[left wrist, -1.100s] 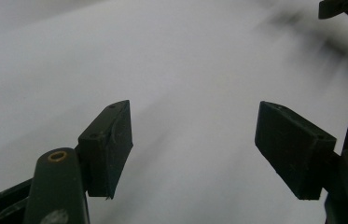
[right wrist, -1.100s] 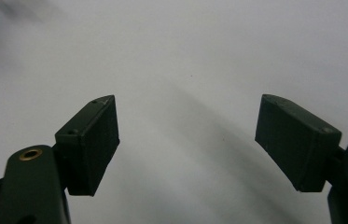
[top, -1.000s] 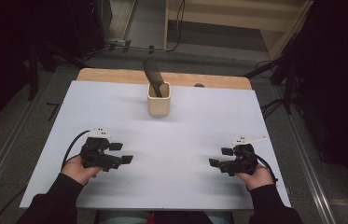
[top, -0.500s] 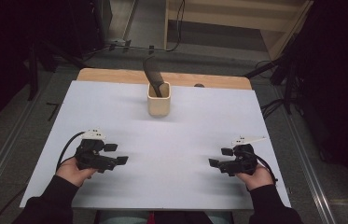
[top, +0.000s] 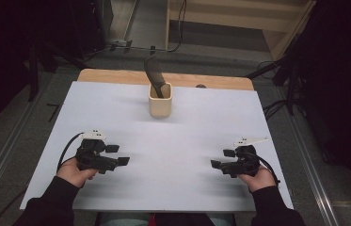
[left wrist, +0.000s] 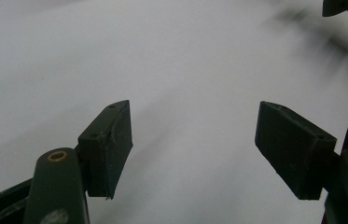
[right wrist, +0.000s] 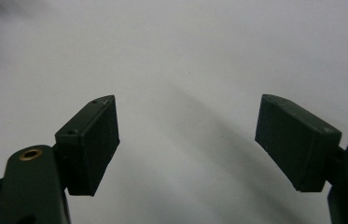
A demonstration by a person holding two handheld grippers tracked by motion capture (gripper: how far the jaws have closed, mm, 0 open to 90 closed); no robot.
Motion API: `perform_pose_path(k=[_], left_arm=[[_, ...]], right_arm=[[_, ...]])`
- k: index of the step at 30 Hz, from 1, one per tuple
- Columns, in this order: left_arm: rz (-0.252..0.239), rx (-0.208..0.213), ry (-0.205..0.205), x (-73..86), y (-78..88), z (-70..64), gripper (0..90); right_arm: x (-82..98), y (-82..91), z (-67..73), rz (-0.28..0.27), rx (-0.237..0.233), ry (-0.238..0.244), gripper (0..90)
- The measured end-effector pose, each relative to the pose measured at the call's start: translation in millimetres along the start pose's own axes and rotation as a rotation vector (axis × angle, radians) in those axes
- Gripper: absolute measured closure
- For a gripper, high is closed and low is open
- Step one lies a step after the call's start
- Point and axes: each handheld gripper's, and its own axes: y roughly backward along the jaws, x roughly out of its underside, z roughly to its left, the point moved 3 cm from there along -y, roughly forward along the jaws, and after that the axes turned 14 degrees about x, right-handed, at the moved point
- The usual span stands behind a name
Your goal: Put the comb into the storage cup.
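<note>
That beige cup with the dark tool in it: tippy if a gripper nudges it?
Probably. The cup looks small and light, and the dark tool leans out well above its rim, so a push up high may topple it. Its smooth walls could slip between jaws.

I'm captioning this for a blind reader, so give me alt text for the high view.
Two hands hold open black grippers, the left gripper and right gripper, low over a white table, pointing toward each other with nothing between their jaws. A beige cup with a dark tool leaning out of it stands at the table's far middle.
</note>
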Motion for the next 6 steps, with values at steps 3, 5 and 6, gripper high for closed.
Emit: perform_pose_path(k=[3, 5, 6], left_arm=[[-0.002, -0.001, 0.005, -0.2, 0.1, -0.1, 28.0], [-0.011, 0.009, 0.016, -0.9, 0.5, -0.1, 28.0], [-0.017, 0.014, 0.022, -1.2, 0.6, 0.1, 28.0]], right_arm=[[0.0, -0.3, -0.2, 0.0, 0.0, 0.002, 19.7], [0.0, -1.1, -0.6, -0.001, -0.002, 0.002, 19.7], [0.1, -1.5, -1.4, 0.0, 0.001, 0.004, 19.7]])
